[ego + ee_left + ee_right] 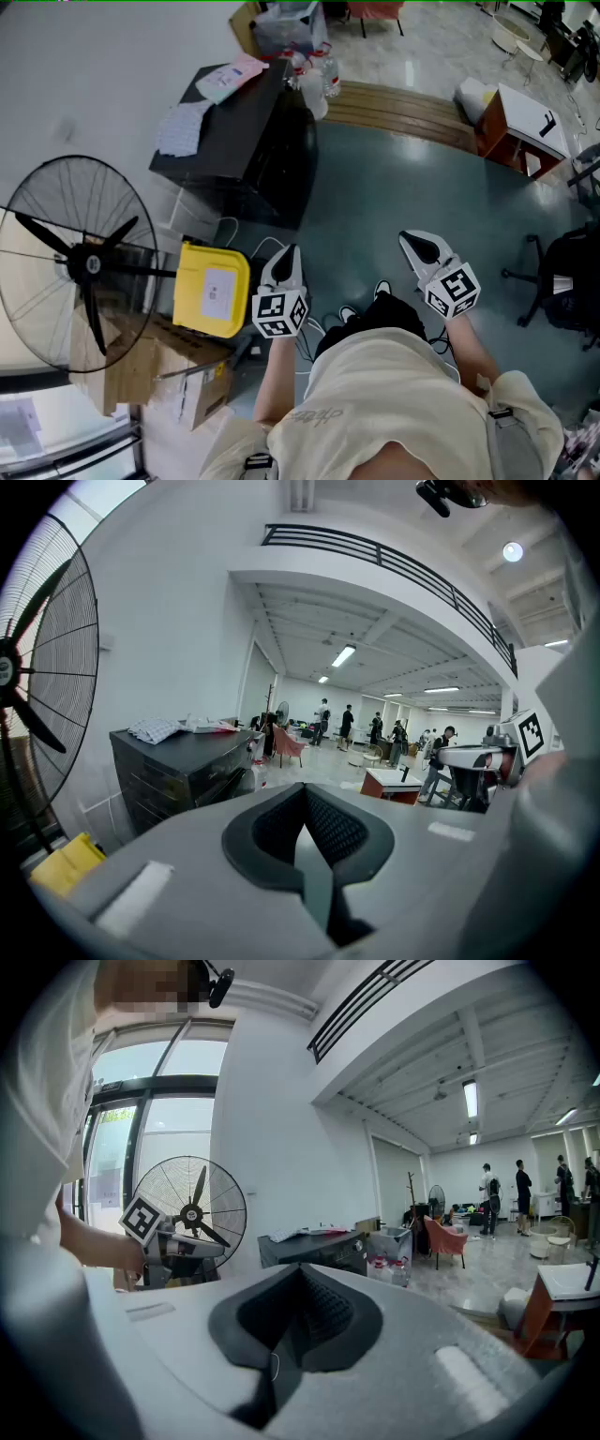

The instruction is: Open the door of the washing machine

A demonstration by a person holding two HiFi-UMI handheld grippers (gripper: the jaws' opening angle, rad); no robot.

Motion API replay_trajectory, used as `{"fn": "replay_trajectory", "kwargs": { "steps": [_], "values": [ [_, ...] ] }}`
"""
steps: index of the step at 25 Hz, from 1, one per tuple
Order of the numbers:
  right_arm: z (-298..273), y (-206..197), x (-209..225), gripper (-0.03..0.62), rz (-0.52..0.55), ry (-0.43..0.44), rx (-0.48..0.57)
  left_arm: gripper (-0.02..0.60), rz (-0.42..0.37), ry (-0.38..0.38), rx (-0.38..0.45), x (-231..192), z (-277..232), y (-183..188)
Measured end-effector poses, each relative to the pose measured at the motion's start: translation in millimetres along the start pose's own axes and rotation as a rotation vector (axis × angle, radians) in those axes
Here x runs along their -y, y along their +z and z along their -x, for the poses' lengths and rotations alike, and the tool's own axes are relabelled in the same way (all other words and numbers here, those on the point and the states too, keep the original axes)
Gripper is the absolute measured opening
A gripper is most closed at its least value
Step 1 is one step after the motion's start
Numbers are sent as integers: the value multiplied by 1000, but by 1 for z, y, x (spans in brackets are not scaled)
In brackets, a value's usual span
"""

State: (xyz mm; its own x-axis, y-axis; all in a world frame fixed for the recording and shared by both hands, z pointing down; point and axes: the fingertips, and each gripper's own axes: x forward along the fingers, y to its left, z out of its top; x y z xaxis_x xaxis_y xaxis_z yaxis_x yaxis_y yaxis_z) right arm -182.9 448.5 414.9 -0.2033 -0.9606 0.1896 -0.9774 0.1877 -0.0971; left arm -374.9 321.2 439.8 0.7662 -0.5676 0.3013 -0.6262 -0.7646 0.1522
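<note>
The washing machine (246,139) is a dark box against the white wall, beyond both grippers; its front (284,178) lies in shadow and I cannot make out the door. It also shows in the left gripper view (183,766) and the right gripper view (314,1246). My left gripper (289,253) is held above the floor short of the machine, jaws together and empty (305,822). My right gripper (413,243) hovers to its right, jaws also together with nothing between them (300,1288). Neither touches the machine.
A folded cloth (183,127) and papers lie on the machine's top. A big standing fan (80,262), a yellow box (214,286) and a cardboard box (159,366) crowd the left. Bottles (319,75), a wooden platform (403,108), a white cabinet (520,127) and an office chair (562,281) stand beyond.
</note>
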Motion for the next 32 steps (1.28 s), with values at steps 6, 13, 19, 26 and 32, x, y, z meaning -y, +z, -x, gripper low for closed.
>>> {"fn": "replay_trajectory", "kwargs": {
  "steps": [6,13,19,26,32],
  "values": [
    [5,-1,-4,2,4,8,-1,18,-1,-2,8,7,4,2],
    [2,2,1,2,9,-23,17,18,7,8,15,3,9,0],
    [-2,-2,3,2,28,-9,-15,18,22,13,16,1,2,-1],
    [-24,-4,32,2,10,29,-27,18,28,33,-8,0,-32,3],
    [-60,3,76,2,-4,79,-18,18,-7,43,-42,0,-82,25]
  ]
}}
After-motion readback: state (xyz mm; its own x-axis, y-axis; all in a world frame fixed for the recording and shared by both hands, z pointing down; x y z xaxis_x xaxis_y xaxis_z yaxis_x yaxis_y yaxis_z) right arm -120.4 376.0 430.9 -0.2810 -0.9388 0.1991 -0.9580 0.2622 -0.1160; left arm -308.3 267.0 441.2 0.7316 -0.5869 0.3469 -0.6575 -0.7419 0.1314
